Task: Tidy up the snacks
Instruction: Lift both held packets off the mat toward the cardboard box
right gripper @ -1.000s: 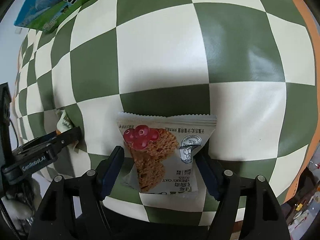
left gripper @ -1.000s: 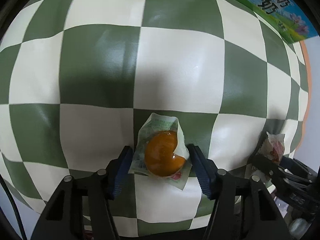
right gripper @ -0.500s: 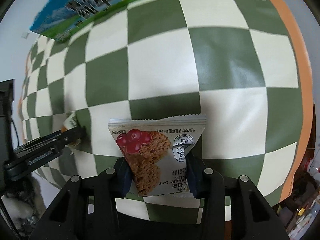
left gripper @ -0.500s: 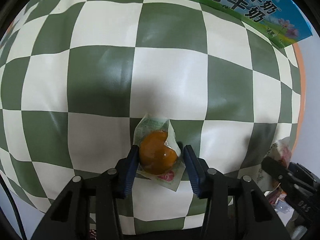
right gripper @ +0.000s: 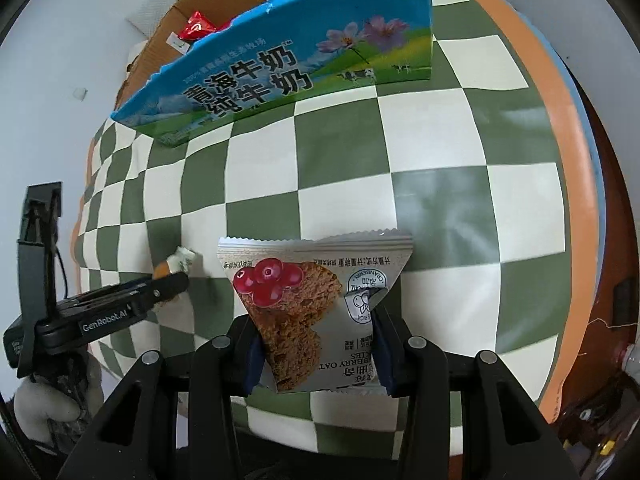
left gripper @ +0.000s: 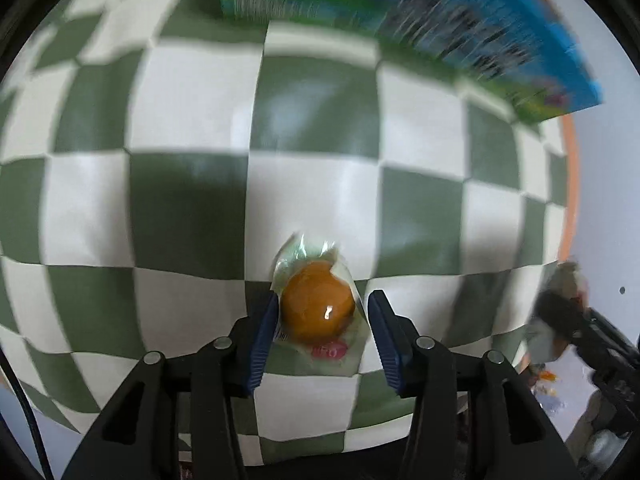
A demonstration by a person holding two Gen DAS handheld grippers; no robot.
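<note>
Left gripper (left gripper: 322,334) jaws easing apart w/ orange jelly cup (left gripper: 318,307) between, low center. Right gripper (right gripper: 316,354) clamped on cranberry oat cookie pack (right gripper: 312,304), bottom middle. Milk box (right gripper: 280,68) up top, checkered cloth (right gripper: 440,152).

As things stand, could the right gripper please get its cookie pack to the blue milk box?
Probably yes: the right gripper is shut on the cookie pack, and only bare checkered cloth lies between it and the open-topped milk box.

Green-and-cream checkered tablecloth (right gripper: 432,152)
</note>
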